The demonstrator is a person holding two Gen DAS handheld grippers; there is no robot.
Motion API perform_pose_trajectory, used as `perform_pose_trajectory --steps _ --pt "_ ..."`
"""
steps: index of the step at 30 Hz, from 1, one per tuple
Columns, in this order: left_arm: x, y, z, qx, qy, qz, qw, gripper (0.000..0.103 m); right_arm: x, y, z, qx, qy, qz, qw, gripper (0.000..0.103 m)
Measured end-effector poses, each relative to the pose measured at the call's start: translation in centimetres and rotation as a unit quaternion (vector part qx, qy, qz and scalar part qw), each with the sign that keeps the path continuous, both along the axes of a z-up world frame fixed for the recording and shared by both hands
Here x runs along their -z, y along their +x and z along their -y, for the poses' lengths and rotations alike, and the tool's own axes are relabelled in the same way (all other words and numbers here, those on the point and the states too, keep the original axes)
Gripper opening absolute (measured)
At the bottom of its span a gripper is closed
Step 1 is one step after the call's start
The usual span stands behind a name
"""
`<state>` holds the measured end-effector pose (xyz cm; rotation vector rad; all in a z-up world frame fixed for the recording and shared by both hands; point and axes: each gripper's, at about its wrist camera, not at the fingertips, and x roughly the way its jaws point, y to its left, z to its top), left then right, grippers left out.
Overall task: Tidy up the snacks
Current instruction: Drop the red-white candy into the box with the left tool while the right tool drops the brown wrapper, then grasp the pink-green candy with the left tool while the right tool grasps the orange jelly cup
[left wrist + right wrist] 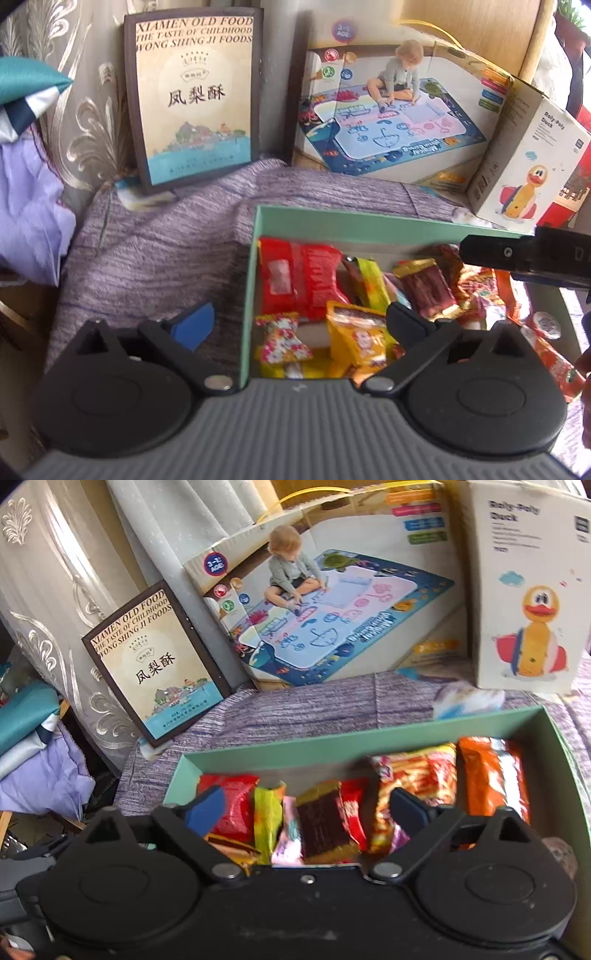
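both grippers tip downward toward a green box (255,280) of snacks that sits on a purple cloth (155,236).

the left gripper (301,325) has its fingers spread wide with nothing between the pads. its blue-padded left finger (195,325) hangs outside the box over the cloth, at 9 o'clock from the box's left wall; the right finger (406,325) is above the snacks inside. under the gap lie a yellow packet (356,339) and a red-and-white floral candy (280,338), with a big red packet (303,280) just beyond at 12 o'clock. a black bar of the other tool crosses the view at 3 o'clock.

the right gripper (306,808) is likewise wide open and holds nothing. both its fingers hover over the near half of the box, above a dark brown packet (321,819); an orange packet (491,775) lies at 2 o'clock from it, against the right wall.

behind the box, at 12 o'clock, three cartons lean upright: a pineapple cake box (195,99), a drawing mat box (388,110) and a roly-poly duck box (524,162).
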<state>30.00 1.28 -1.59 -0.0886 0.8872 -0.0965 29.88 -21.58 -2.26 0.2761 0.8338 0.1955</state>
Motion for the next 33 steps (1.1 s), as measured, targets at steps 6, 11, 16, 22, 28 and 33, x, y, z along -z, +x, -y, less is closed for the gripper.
perform_pose_trajectory --steps 6,11,16,22,28,33 --pt "-0.6 -2.2 1.0 0.010 0.003 -0.002 0.9999 0.103 -1.0 -2.5 0.8 0.000 -0.006 -0.001 1.000 0.103" --pt "-1.7 -4.5 1.5 0.017 0.006 0.005 0.9998 0.103 -2.2 -5.5 1.3 -0.001 -0.006 0.006 1.000 0.103" --pt "-2.4 -7.7 1.7 0.022 0.003 0.008 0.9997 0.103 -3.1 -9.1 1.8 -0.002 -0.001 0.011 1.000 0.103" --pt "-1.1 -11.6 1.8 0.028 0.000 -0.012 0.9995 0.103 -2.8 -13.5 2.1 -0.011 0.000 0.006 1.000 0.103" --pt "1.7 -14.7 2.0 0.033 -0.005 -0.052 0.9981 0.103 -1.2 -16.6 2.0 -0.015 0.005 -0.013 1.000 0.103" --pt "4.4 -16.2 3.0 0.028 -0.001 -0.091 0.9955 0.103 0.7 -18.1 2.1 -0.011 0.014 -0.036 0.999 0.103"
